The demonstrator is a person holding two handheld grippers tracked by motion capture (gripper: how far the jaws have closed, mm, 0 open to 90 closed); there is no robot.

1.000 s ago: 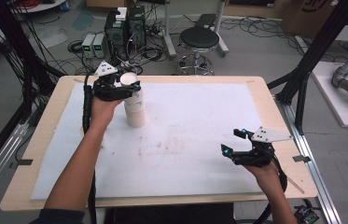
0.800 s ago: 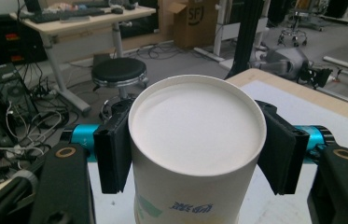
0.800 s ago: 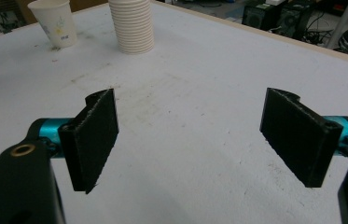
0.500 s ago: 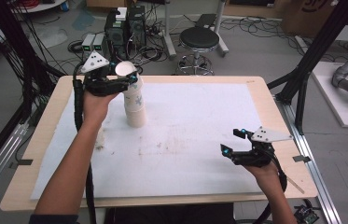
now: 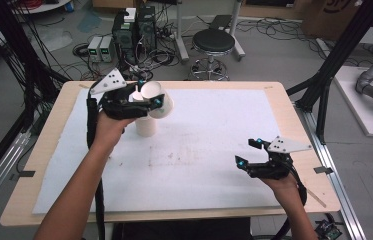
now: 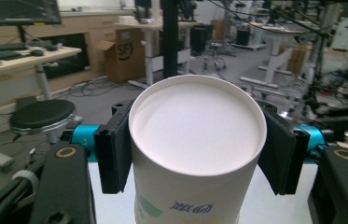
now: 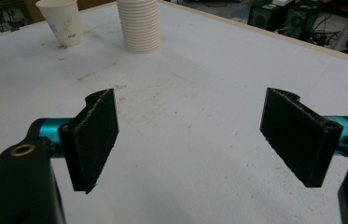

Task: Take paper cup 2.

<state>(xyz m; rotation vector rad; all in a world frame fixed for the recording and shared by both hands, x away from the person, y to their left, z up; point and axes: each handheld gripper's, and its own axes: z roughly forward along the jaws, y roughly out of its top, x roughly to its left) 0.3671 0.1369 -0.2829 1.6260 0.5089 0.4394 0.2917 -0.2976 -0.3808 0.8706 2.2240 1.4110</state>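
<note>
White padding covers the surface (image 5: 214, 150). Left gripper (image 5: 144, 102) fingers (image 6: 113, 149) clamp a paper cup (image 6: 195, 154) between them, lifted and tilted above the cup stack (image 5: 145, 126) at far left. Right gripper (image 5: 254, 160) fingers (image 7: 92, 135) gape wide, holding nothing, near right.

Table (image 5: 294, 107): pale wood rim, white sheet over the top, faintly smudged near the middle.
Stool (image 5: 214, 41): round black seat, on the floor beyond the far edge.
Computer boxes (image 5: 135, 26): dark, among tangled cables on the floor.
Cardboard box (image 6: 127, 56): brown, beside a desk.
</note>
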